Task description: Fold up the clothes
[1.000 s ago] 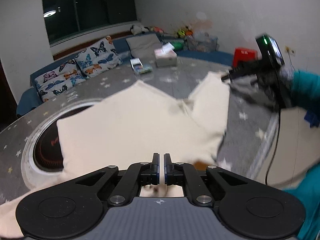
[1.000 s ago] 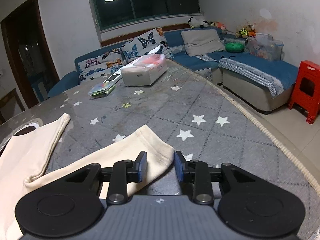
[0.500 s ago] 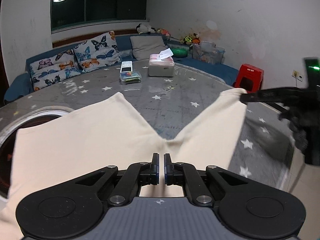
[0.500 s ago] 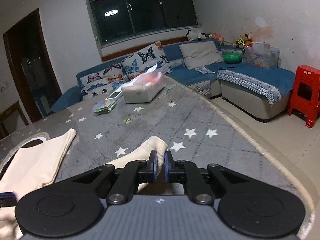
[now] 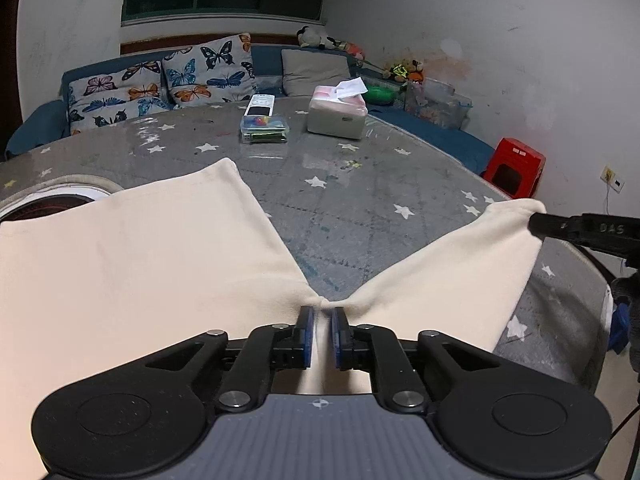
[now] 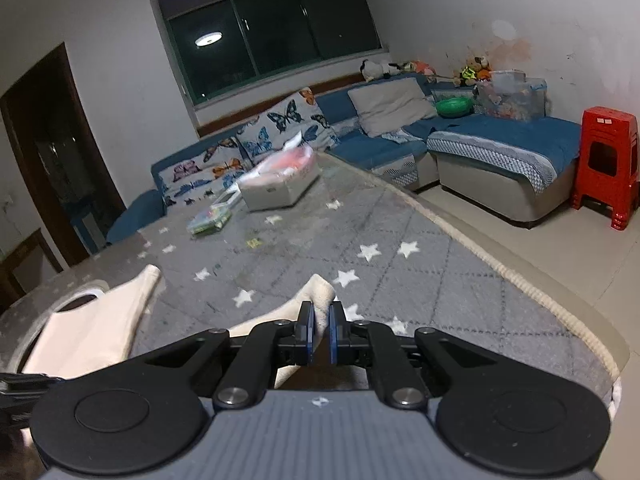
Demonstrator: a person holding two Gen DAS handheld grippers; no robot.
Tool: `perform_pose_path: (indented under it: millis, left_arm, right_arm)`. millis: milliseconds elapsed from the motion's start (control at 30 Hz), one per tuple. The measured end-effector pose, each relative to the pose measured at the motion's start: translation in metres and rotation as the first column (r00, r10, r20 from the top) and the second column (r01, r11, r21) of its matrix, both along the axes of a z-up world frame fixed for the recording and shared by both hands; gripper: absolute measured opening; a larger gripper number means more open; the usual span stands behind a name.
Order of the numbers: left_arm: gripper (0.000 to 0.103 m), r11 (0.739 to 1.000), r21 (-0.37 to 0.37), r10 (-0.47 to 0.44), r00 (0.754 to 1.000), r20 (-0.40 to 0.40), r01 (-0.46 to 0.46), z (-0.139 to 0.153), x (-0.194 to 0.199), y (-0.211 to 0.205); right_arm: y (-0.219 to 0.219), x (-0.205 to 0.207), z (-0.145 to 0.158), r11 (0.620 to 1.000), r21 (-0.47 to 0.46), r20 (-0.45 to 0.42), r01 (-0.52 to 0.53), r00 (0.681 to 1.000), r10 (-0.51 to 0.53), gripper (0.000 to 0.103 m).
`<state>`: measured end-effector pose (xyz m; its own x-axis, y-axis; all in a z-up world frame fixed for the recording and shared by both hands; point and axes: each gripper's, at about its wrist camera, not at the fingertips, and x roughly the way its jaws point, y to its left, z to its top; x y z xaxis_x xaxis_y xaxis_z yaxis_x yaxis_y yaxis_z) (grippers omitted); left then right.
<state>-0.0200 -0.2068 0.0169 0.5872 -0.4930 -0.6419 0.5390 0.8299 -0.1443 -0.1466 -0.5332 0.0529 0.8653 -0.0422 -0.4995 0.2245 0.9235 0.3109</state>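
Cream shorts (image 5: 132,256) lie spread on the grey star-patterned table (image 5: 360,208). My left gripper (image 5: 321,316) is shut on the crotch of the shorts, between the two legs. My right gripper (image 6: 319,312) is shut on the hem end of the right leg (image 6: 320,292) and holds it slightly off the table. In the left wrist view the right gripper's fingers (image 5: 580,228) show at the far right, pinching that leg's tip (image 5: 512,210). The other leg (image 6: 100,320) lies flat at the left in the right wrist view.
A tissue box (image 5: 338,114) and a clear box with a remote on top (image 5: 264,124) stand at the table's far side. A round opening (image 5: 52,196) is in the table at the left. A blue sofa (image 6: 480,148) and a red stool (image 6: 606,164) stand beyond the table edge.
The right gripper shut on the leg hem and lifted it. The left gripper stayed shut on the crotch as the shorts spread out, legs apart.
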Motion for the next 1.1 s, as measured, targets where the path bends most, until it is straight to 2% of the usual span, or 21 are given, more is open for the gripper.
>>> perform_pose_path:
  millis: [300,400,533,567,600,667,800,1100]
  left_arm:
    - [0.018,0.999,-0.051,0.021,0.999,0.029,-0.019,0.018,-0.027,0.039]
    - [0.027,0.997,-0.054,0.051,0.998,0.048,-0.049,0.022,-0.039,0.063]
    - [0.031,0.993,-0.051,0.108,0.991,0.077,-0.104,0.026,-0.054,0.095]
    - [0.036,0.991,-0.054,0.126,0.989,0.082,-0.122,0.027,-0.057,0.104]
    - [0.042,0.988,-0.058,0.144,0.985,0.089,-0.14,0.028,-0.06,0.112]
    - [0.047,0.982,-0.066,0.183,0.978,0.104,-0.177,0.028,-0.067,0.129]
    - [0.053,0.969,-0.082,0.239,0.966,0.103,-0.231,0.026,-0.079,0.158]
    - [0.054,0.944,-0.104,0.321,0.945,0.07,-0.313,0.016,-0.095,0.2]
  right_arm:
    - [0.03,-0.008,0.053,0.995,-0.025,0.104,-0.095,0.99,0.097,0.007]
    - [0.051,-0.005,0.071,0.986,-0.054,0.134,-0.156,0.978,0.162,0.007]
    - [0.09,0.008,0.092,0.962,-0.097,0.159,-0.255,0.95,0.268,0.007]
    - [0.099,0.011,0.095,0.955,-0.106,0.16,-0.278,0.943,0.292,0.007]
    - [0.11,0.014,0.098,0.945,-0.116,0.16,-0.304,0.934,0.32,0.007]
    - [0.138,0.023,0.104,0.919,-0.137,0.159,-0.369,0.908,0.388,0.007]
    - [0.184,0.041,0.107,0.866,-0.165,0.144,-0.472,0.857,0.495,0.007]
    - [0.289,0.08,0.067,0.717,-0.183,-0.023,-0.673,0.732,0.681,0.007]
